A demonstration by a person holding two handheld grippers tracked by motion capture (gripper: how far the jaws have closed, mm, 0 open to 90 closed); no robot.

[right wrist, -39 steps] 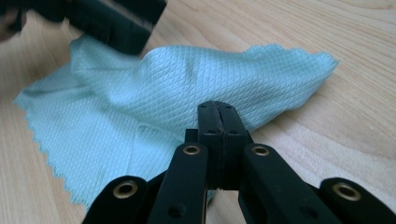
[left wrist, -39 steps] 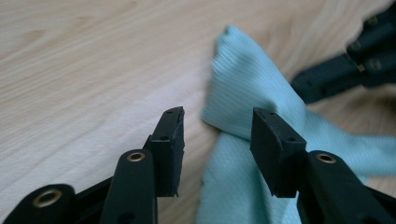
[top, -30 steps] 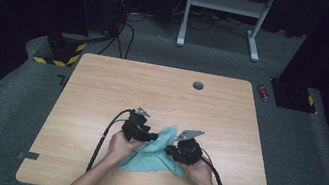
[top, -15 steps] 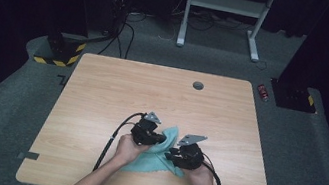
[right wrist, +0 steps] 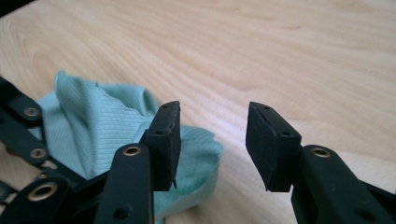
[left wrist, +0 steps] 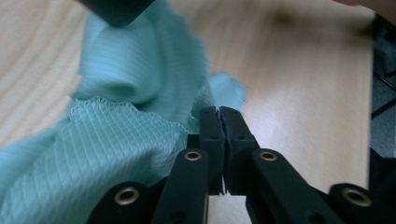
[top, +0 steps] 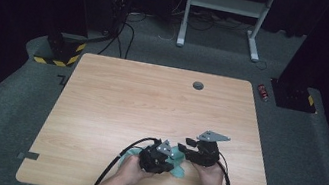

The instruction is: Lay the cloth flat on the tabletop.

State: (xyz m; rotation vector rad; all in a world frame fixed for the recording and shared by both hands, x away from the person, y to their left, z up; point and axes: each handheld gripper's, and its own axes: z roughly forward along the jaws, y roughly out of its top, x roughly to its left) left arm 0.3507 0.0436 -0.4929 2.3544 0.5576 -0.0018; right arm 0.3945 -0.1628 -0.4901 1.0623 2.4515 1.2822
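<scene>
- Teal cloth (top: 175,165) sits crumpled at lower centre of the high view, on the wooden table (top: 151,100), near its front edge.
- Left gripper (top: 168,165) at lower centre of the high view, on top of the cloth; the person's left hand (top: 131,170) holds it from below.
- Left gripper view: the two black jaws are pressed together at centre frame, and the cloth's edge seems to run in between the tips. Clamped on cloth, as far as I can tell; the pinched bit itself is tiny.
- Same view: cloth (left wrist: 116,140) bunches across the left half, mesh weave visible lower left, bare wood to the right.
- Right gripper (top: 182,149) just right of the left one in the high view, right hand (top: 212,174) under it, grey plate on top.
- Right gripper view: jaws stand apart with bare table between them, nothing held. They have just been opening.
- Same view: cloth (right wrist: 93,126) lies at left, partly behind the left jaw, not between the pads; parts of the left gripper (right wrist: 21,135) at the far left edge.
- Small dark round spot (top: 198,85) on the table's far side, upper centre, well apart from the cloth.
</scene>
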